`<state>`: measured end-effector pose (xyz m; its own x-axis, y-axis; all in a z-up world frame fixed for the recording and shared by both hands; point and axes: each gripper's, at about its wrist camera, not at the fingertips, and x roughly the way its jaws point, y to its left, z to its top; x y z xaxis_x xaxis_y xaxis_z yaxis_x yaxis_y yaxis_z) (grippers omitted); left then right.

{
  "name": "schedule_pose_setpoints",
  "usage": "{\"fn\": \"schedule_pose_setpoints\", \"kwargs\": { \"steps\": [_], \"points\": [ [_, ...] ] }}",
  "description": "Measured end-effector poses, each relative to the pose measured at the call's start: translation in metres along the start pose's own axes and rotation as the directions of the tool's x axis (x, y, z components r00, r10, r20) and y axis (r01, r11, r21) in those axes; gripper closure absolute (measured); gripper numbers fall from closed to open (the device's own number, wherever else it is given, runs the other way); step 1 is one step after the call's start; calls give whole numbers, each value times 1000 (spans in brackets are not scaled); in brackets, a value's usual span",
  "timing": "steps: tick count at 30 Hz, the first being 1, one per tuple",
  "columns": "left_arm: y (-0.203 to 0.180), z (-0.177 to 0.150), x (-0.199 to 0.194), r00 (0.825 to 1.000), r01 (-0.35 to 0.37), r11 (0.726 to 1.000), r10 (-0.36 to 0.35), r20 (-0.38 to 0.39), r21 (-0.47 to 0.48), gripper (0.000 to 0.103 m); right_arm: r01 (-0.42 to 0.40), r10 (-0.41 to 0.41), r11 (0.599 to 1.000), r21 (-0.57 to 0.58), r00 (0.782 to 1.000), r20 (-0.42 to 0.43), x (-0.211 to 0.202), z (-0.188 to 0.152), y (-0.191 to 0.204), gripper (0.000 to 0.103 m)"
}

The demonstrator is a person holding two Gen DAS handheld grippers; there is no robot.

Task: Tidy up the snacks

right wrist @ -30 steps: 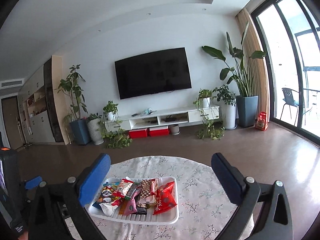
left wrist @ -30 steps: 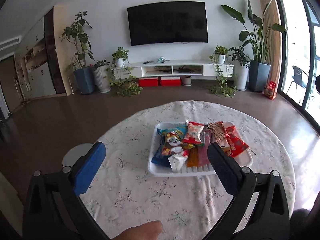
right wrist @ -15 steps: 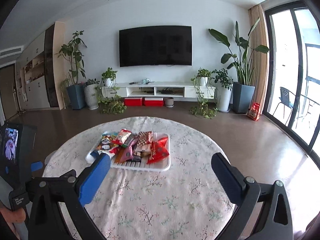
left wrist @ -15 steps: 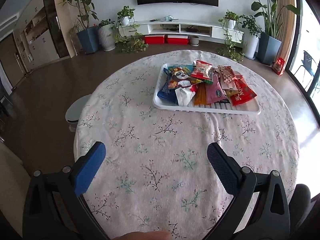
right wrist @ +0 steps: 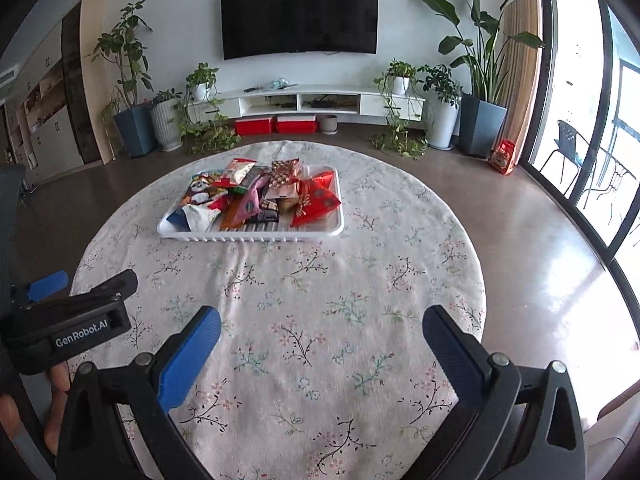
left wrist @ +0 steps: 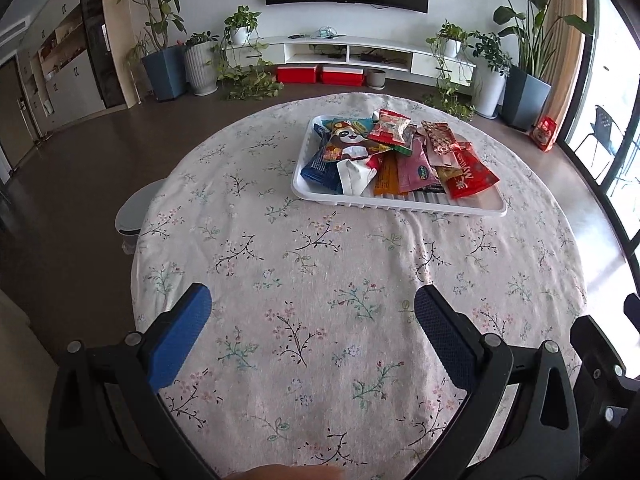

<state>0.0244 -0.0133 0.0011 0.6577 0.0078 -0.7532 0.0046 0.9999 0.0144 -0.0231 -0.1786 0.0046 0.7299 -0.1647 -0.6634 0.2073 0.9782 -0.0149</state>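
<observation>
- the snack packets (left wrist: pixel 394 156) are heaped together in a white tray (left wrist: pixel 400 203), overlapping at mixed angles; a red packet (left wrist: pixel 470 176) lies at the tray's 3 o'clock side, a blue one (left wrist: pixel 320 168) at its 9 o'clock side.
- every packet seen is inside the tray, none on the cloth; whether the heap is gathered or awaiting sorting cannot be settled.
- the tray's ribbed floor is left bare along the near edge, toward 6 o'clock.
- the left gripper (left wrist: pixel 312 312) is held spread wide and empty, low over the cloth, well short of the tray at its 12 o'clock.
- the right gripper (right wrist: pixel 320 326) is likewise spread and empty, the tray toward its 11 o'clock.
- a round table (right wrist: pixel 400 280) is covered by a flowered cloth, slightly rucked before the tray.
- beyond, at 12 o'clock, a wall television (right wrist: pixel 299 16), a low white shelf unit (right wrist: pixel 320 98) and potted plants (right wrist: pixel 476 80) are seen.
</observation>
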Motion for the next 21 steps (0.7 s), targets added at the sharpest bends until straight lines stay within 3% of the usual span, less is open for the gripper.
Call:
{"fn": "schedule_pose_setpoints", "kwargs": {
  "steps": [9, 21],
  "points": [
    [1, -3, 2, 1000, 10, 1000, -10, 3, 5, 0, -7, 10, 999, 35, 997, -72, 10, -2, -4, 0],
    [0, -6, 0, 1000, 8, 1000, -8, 3, 13, 0, -12, 18, 998, 55, 994, -108, 16, -2, -6, 0]
  ]
}}
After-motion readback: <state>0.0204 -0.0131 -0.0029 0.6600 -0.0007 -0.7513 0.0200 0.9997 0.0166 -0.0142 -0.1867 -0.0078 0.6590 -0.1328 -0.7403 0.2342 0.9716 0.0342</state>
